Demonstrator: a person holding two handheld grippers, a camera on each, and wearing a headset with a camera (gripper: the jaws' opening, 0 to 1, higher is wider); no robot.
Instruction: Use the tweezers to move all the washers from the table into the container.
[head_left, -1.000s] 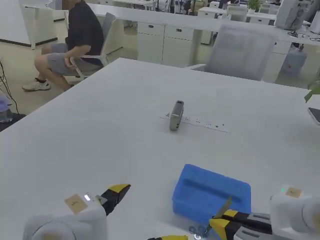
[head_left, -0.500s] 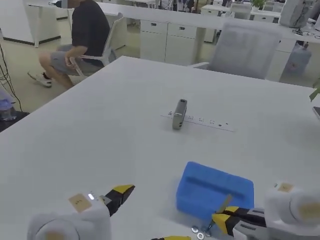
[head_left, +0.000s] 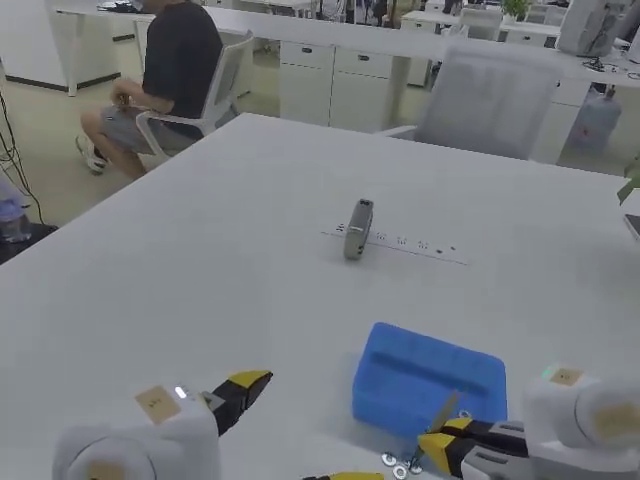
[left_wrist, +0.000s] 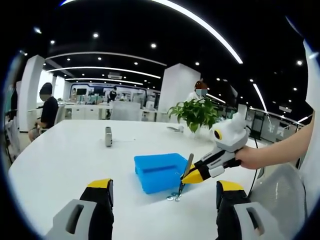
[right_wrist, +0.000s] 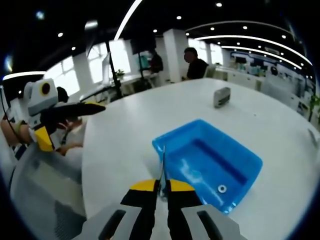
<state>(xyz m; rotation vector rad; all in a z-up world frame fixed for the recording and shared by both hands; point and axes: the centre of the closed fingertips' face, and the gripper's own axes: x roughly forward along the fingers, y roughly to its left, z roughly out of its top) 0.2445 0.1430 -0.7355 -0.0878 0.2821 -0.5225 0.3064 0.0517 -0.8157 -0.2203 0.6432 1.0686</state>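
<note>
Right gripper (right_wrist: 162, 187) is clamped on the tweezers (left_wrist: 187, 166), by washers (head_left: 401, 466) at the near side of the container (head_left: 400, 340); left gripper (left_wrist: 164, 184) is held wide open, empty.

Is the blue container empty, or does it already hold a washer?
Not empty. In the right gripper view, one washer lies on the floor of the blue container, near a corner.

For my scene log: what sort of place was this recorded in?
Probably an open-plan office: rows of white desks, an office chair, and a person seated nearby.
</note>
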